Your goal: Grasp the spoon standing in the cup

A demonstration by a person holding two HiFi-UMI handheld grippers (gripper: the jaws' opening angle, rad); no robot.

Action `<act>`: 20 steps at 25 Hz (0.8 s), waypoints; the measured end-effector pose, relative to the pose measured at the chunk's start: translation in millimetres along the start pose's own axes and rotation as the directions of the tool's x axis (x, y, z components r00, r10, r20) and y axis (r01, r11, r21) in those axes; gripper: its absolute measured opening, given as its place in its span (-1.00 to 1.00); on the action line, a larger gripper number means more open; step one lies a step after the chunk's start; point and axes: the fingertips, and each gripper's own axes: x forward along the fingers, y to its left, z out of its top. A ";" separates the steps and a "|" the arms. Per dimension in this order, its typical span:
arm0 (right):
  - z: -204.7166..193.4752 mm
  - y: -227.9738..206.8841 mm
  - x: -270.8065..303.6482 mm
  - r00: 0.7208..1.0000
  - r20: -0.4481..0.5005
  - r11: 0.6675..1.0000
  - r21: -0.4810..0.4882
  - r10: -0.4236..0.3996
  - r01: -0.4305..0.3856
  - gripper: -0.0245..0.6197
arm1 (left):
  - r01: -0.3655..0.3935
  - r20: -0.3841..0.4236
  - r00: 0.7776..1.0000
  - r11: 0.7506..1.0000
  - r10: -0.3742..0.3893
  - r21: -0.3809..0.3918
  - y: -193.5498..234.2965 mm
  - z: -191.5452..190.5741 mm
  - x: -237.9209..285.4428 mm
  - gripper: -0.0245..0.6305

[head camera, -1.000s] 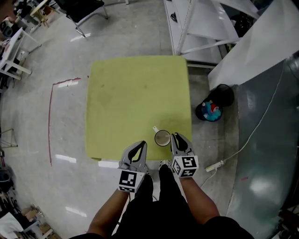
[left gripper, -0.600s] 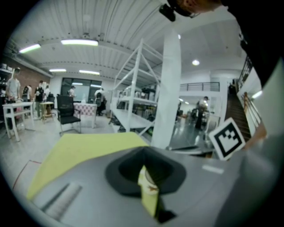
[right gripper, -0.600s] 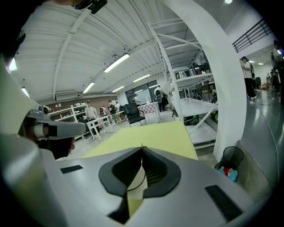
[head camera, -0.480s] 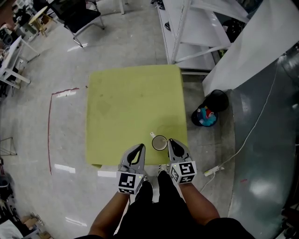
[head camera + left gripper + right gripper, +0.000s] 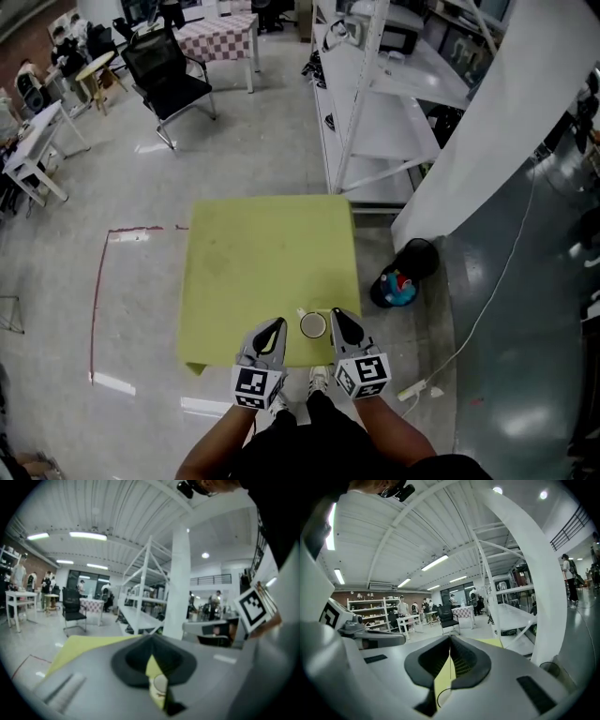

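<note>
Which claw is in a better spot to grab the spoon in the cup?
Probably the left claw: the spoon leans out of the cup on the left side, toward it. The right claw would have to reach across the cup. Both are shut.

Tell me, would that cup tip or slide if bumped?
The cup looks short and wide, so it would probably slide rather than tip. It stands at the table edge nearest the person, so a push that way might send it off. It looks hard, so it could break.
</note>
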 end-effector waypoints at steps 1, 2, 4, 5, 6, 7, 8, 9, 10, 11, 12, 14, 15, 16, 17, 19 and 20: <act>7.0 4.8 -1.5 1.000 0.009 1.000 -0.017 0.010 -0.010 -0.89 | -0.002 0.020 1.000 1.000 0.002 0.013 3.4 10.1 0.5 -0.91; 14.1 9.1 -3.4 1.000 0.019 0.999 -0.031 0.017 -0.017 -0.89 | -0.004 0.040 0.999 1.000 0.003 0.025 6.1 19.9 0.1 -0.91; 28.4 17.3 -8.2 0.999 0.041 0.998 -0.051 0.025 -0.023 -0.89 | -0.008 0.071 0.997 0.999 0.006 0.037 9.3 35.5 -4.1 -0.91; 35.4 21.8 -10.5 0.998 0.053 0.998 -0.059 0.028 -0.025 -0.89 | -0.010 0.081 0.997 0.999 0.008 0.034 10.2 40.5 -7.9 -0.91; 42.1 26.2 -12.9 0.998 0.063 0.997 -0.068 0.031 -0.027 -0.89 | -0.012 0.088 0.996 1.000 0.010 0.028 10.3 43.9 -12.0 -0.91; 48.7 29.6 -15.0 0.997 0.070 0.996 -0.080 0.033 -0.028 -0.89 | -0.014 0.094 0.996 1.000 0.012 0.019 9.9 46.2 -15.7 -0.91; 55.3 31.4 -16.3 0.996 0.076 0.995 -0.095 0.035 -0.028 -0.89 | -0.018 0.100 0.995 1.000 0.016 0.010 9.3 48.5 -18.0 -0.91; 62.1 32.0 -16.3 0.996 0.079 0.994 -0.110 0.036 -0.027 -0.89 | -0.022 0.108 0.994 1.000 0.022 0.003 9.2 51.4 -19.1 -0.91; 68.9 32.3 -15.1 0.996 0.081 0.992 -0.123 0.037 -0.027 -0.89 | -0.026 0.117 0.993 1.000 0.026 -0.001 9.9 55.0 -19.5 -0.91; 75.4 33.1 -13.6 0.996 0.084 0.991 -0.133 0.039 -0.027 -0.89 | -0.028 0.126 0.992 1.000 0.027 0.000 10.7 58.8 -19.9 -0.91; 81.2 34.7 -12.7 0.995 0.088 0.990 -0.141 0.041 -0.029 -0.89 | -0.025 0.132 0.991 1.000 0.024 0.006 11.1 62.0 -20.8 -0.91; 89.4 37.9 -14.0 0.994 0.102 0.988 -0.152 0.044 -0.028 -0.89 | -0.016 0.142 0.990 1.000 0.012 0.023 10.5 66.2 -24.1 -0.91; 92.4 38.4 -15.6 0.993 0.111 0.987 -0.157 0.040 -0.022 -0.89 | -0.012 0.148 0.989 0.999 0.007 0.030 10.3 68.4 -25.9 -0.91; 95.4 38.1 -17.5 0.992 0.121 0.987 -0.163 0.033 -0.013 -0.89 | -0.011 0.155 0.988 0.999 0.005 0.035 10.3 71.1 -27.6 -0.91; 98.1 36.8 -19.3 0.991 0.131 0.986 -0.169 0.025 -0.002 -0.89 | -0.011 0.161 0.987 0.999 0.005 0.039 10.2 73.9 -28.8 -0.91; 100.7 33.0 -22.0 0.990 0.141 0.983 -0.181 0.012 0.014 -0.89 | -0.014 0.165 0.986 0.999 0.007 0.042 8.3 78.5 -29.6 -0.91; 100.1 31.1 -22.7 0.990 0.139 0.983 -0.185 0.007 0.019 -0.89 | -0.013 0.166 0.986 0.999 0.006 0.042 6.4 79.7 -29.7 -0.91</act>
